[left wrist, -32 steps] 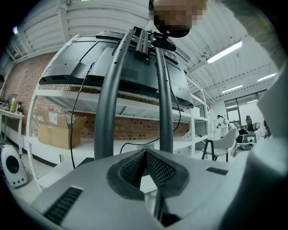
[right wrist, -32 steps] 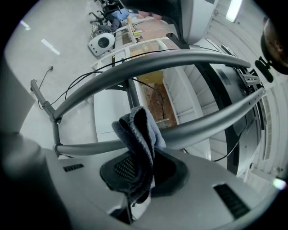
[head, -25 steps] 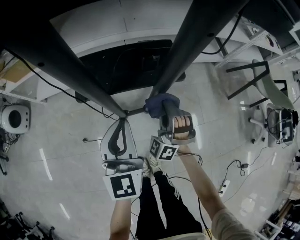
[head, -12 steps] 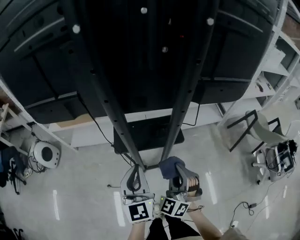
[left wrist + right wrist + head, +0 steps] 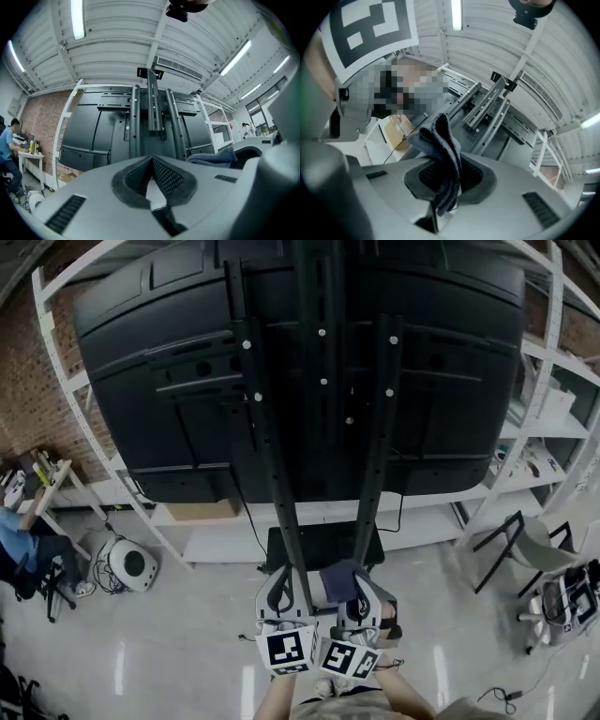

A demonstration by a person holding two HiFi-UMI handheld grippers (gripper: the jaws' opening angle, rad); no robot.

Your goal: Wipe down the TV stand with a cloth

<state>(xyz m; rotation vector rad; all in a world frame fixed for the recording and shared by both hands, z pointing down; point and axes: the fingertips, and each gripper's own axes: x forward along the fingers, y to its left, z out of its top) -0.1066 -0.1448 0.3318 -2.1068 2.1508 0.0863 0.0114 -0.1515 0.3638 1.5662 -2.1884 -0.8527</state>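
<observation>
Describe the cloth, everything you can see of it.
The cloth is dark blue-grey, soft and napped like microfibre, and bunched into folds. It is pinched between the shut jaws of the right gripper, with its bulk standing up past the pads and a short tail hanging below. It sits low by the TV stand, near one upright; contact there can't be confirmed.

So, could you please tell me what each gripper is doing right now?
Left gripper: closed, empty.
Right gripper: closed on the blue cloth.

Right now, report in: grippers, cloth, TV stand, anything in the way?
Left gripper shut, empty. Right gripper shut on cloth. Cloth low by TV stand uprights, contact unclear. No obstruction seen.
</observation>
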